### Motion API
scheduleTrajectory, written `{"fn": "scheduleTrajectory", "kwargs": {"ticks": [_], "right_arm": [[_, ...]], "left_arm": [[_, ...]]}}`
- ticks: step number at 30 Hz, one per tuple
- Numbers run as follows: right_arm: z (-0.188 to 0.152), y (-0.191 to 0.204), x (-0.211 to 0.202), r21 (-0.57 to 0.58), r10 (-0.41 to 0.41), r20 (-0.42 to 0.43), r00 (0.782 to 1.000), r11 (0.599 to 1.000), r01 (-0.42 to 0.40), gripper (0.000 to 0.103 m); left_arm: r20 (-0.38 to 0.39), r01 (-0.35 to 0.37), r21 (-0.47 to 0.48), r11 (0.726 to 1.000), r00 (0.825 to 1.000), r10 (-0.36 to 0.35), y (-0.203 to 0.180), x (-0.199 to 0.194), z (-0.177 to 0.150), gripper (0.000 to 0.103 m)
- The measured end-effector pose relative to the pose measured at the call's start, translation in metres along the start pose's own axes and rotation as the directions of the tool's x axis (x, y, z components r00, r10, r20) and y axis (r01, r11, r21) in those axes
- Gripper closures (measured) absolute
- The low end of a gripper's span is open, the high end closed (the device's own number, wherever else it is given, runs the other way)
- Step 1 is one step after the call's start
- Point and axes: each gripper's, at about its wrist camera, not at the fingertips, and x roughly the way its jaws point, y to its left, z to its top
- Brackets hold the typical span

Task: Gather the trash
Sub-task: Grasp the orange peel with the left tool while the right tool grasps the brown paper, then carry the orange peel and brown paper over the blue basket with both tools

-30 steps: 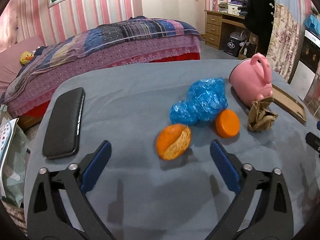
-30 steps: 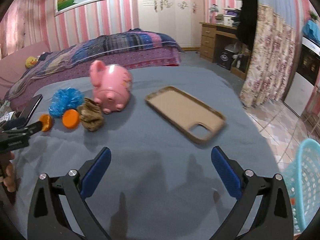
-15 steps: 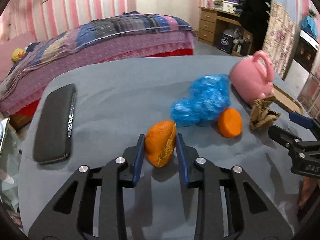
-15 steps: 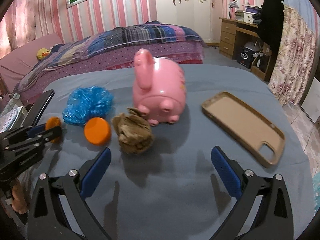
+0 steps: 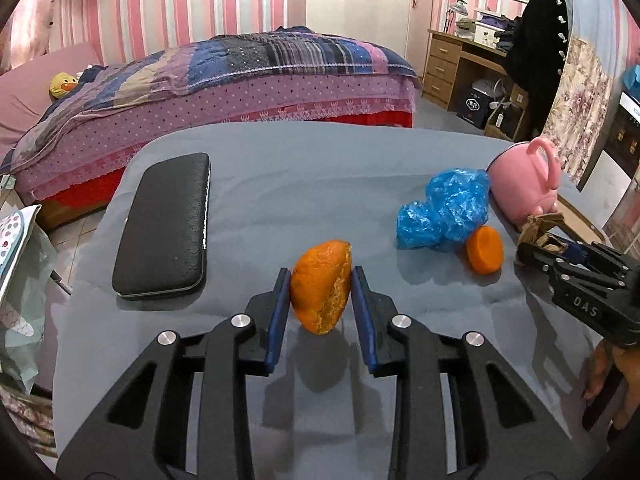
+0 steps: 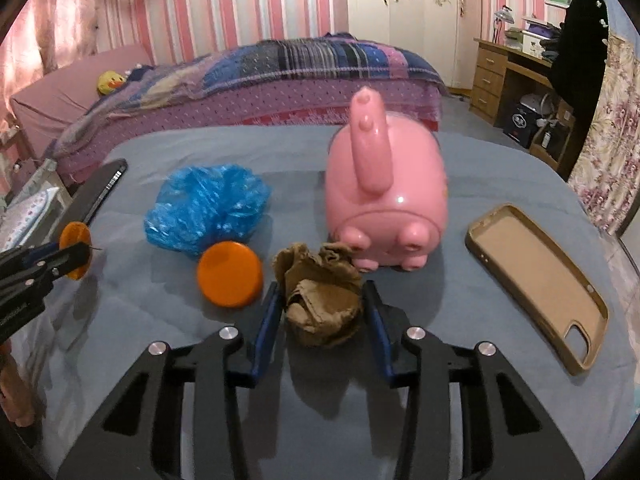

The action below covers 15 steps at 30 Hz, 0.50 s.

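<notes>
Left wrist view, left tongs (image 5: pixel 320 292) clamping orange peel (image 5: pixel 321 286), right tongs (image 6: pixel 320 304) just closed around brown paper wad (image 6: pixel 320 300).

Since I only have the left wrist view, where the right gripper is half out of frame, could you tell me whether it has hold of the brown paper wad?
Observer: Yes. The right gripper has just been closing, and its pads now press both sides of the crumpled brown paper.
Operator: Thank you. What lies beyond the piggy bank?
Observer: A tan phone case, open side up, right of the pink piggy bank and apart from it.
Operator: Does the orange cap touch the paper?
Observer: No, the orange cap sits just left of it, with a small gap.
</notes>
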Motion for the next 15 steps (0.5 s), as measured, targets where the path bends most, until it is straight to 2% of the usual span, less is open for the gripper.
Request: {"fn": "scheduleTrajectory", "kwargs": {"ticks": [5, 9, 15], "right_arm": [[-0.022, -0.01, -0.032, -0.021, -0.034, 0.031, 0.999, 0.999, 0.035, 0.063], [-0.042, -0.029, -0.064, 0.019, -0.064, 0.063, 0.996, 0.998, 0.063, 0.063], [-0.067, -0.066, -0.113, 0.064, -0.132, 0.11, 0.985, 0.99, 0.125, 0.063]], "left_arm": [[0.036, -0.021, 0.002, 1.0, 0.999, 0.021, -0.005, -0.013, -0.005, 0.073], [0.046, -0.009, -0.011, 1.0, 0.999, 0.009, -0.016, -0.02, -0.009, 0.073], [0.081, 0.003, 0.025, 1.0, 0.997, -0.005, -0.047, -0.035, -0.013, 0.073]]}}
